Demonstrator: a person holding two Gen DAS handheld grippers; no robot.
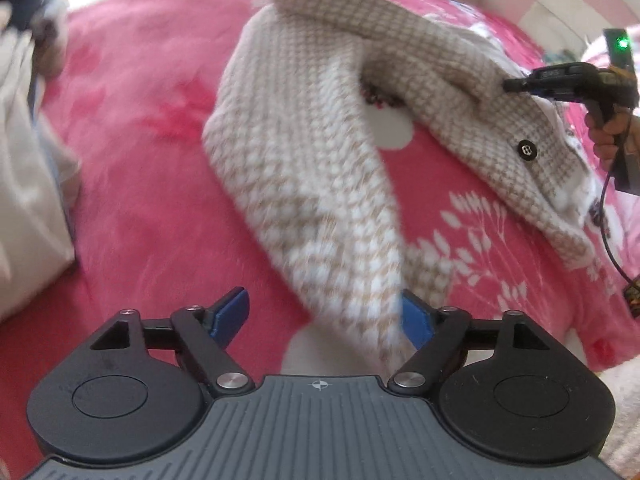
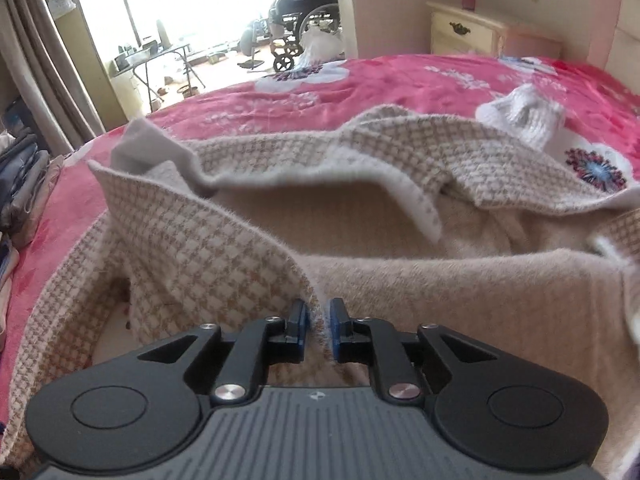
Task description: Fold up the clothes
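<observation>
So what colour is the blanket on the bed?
Pink with white flowers; the blanket shows best in the right wrist view.

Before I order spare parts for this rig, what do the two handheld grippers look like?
Both match: the left gripper and right gripper have a ribbed grey body with a small crosshair mark, two round black housings, black linkage arms with silver pivot screws, and blue pads. Seen from the left wrist, the right one has a black handle, a green indicator light and a trailing black cable.

Room background, as you see it
Pink floral bedspread (image 2: 400, 80) fills mid-frame; cream nightstand (image 2: 468, 34) upper right; bright doorway (image 2: 192, 4), wheelchair (image 2: 304, 16) upper centre.
</observation>
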